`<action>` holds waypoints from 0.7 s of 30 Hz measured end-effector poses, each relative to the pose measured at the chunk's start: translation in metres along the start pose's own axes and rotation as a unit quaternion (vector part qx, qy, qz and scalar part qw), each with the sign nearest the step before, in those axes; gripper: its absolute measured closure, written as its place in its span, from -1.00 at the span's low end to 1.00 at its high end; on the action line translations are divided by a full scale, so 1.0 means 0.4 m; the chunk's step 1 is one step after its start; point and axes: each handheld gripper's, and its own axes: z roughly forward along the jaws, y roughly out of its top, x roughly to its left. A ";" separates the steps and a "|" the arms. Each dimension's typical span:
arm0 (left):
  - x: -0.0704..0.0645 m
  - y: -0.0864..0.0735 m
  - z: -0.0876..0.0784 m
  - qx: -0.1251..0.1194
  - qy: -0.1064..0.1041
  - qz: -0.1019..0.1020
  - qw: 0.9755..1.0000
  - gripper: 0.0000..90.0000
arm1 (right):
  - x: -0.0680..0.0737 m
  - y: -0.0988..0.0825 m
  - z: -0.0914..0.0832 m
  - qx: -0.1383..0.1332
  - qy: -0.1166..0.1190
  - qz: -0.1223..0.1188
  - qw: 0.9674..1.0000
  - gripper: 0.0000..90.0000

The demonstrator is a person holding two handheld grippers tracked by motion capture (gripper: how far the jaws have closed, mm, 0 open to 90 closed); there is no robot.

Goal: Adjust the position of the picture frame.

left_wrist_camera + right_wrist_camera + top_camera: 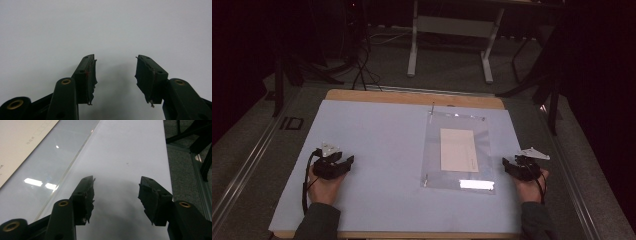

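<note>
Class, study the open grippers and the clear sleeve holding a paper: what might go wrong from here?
1. The clear sleeve lies flat on the table cover, so the right gripper may fail to catch its edge.
2. Its glossy surface may slip from the jaws.
3. The paper inside could shift or crease.

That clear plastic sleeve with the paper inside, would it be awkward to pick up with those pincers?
Probably. The sleeve lies flat on the table, so the jaws have little edge to catch. It looks thin, so it would likely flop and sag when lifted by one corner. Its glossy surface, which mirrors the lamps, suggests it could slip, and the paper might slide inside it.
</note>
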 end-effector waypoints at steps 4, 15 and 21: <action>-0.022 0.007 -0.009 -0.013 -0.030 -0.001 0.999 0.10 | -0.001 -0.004 0.000 0.002 0.003 0.001 1.000 0.01; -0.060 0.025 -0.018 -0.043 -0.066 -0.016 0.997 0.03 | 0.003 -0.005 0.002 -0.004 0.011 -0.005 1.000 -0.02; -0.081 0.034 -0.018 -0.063 -0.087 -0.012 0.994 0.01 | 0.004 -0.005 -0.001 -0.008 0.013 -0.005 1.000 -0.03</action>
